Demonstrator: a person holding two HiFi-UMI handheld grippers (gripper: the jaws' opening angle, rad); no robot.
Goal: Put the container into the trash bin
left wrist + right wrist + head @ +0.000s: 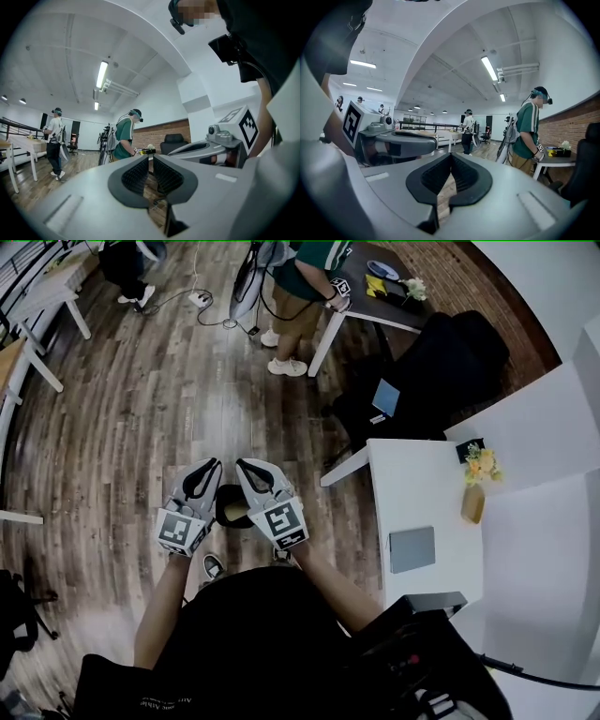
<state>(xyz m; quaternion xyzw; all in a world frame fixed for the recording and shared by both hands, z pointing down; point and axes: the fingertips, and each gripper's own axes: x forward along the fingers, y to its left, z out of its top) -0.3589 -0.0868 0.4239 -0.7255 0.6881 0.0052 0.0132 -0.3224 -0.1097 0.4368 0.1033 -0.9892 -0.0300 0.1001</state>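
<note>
Below, left gripper [212, 466] barely parted and right gripper [244, 466] closed half-hide the trash bin [230, 513].

A shared office or lab shows in the wood floor [169, 381], white tabletops [422, 493], brick wall [464, 277] upper right, strip lights [101, 74].

Dark wood-plank floor [159, 399] carries it all. Round black trash bin [228, 513] stands on it, 8 o'clock just off centre. White rectangular table [412, 479] at 4 o'clock holds a flat grey rectangular pad [412, 549], a small brown box [472, 504] and yellow flowers [481, 465]. Black office chair [450, 362] on the floor at 2 o'clock.
</note>
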